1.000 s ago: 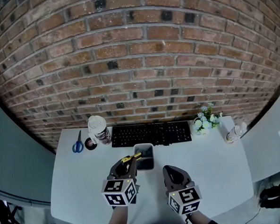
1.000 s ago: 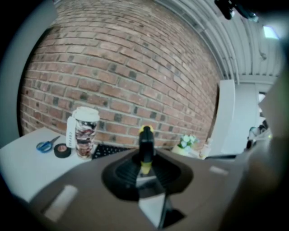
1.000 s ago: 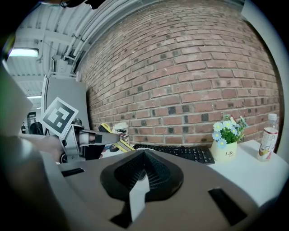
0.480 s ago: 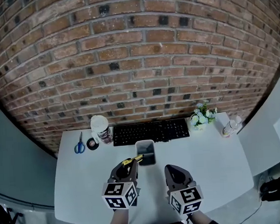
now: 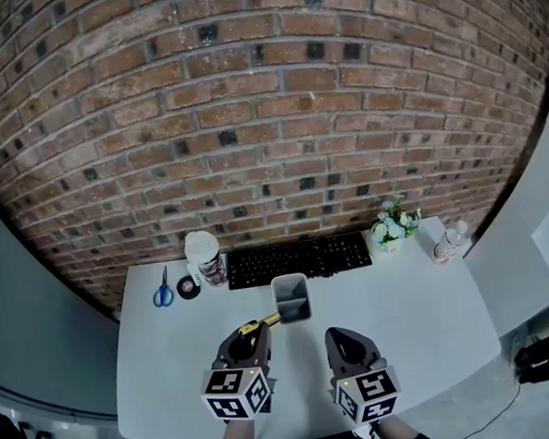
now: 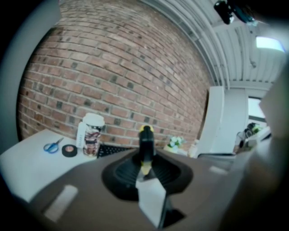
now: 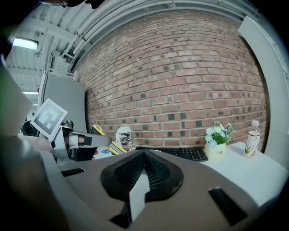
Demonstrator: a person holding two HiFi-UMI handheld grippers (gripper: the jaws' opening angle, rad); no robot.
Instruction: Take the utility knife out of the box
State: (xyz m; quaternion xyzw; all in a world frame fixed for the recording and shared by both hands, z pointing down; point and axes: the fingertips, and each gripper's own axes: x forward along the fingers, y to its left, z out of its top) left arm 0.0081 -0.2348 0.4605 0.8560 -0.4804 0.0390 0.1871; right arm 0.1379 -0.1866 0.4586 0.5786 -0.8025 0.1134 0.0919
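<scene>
While left tool grips utility knife near box, right tool clenched on nothing.

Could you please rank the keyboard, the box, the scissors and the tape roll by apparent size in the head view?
Largest to smallest:
1. black computer keyboard
2. grey open-topped box
3. blue-handled scissors
4. black tape roll
The box lies nearest the camera.
</scene>
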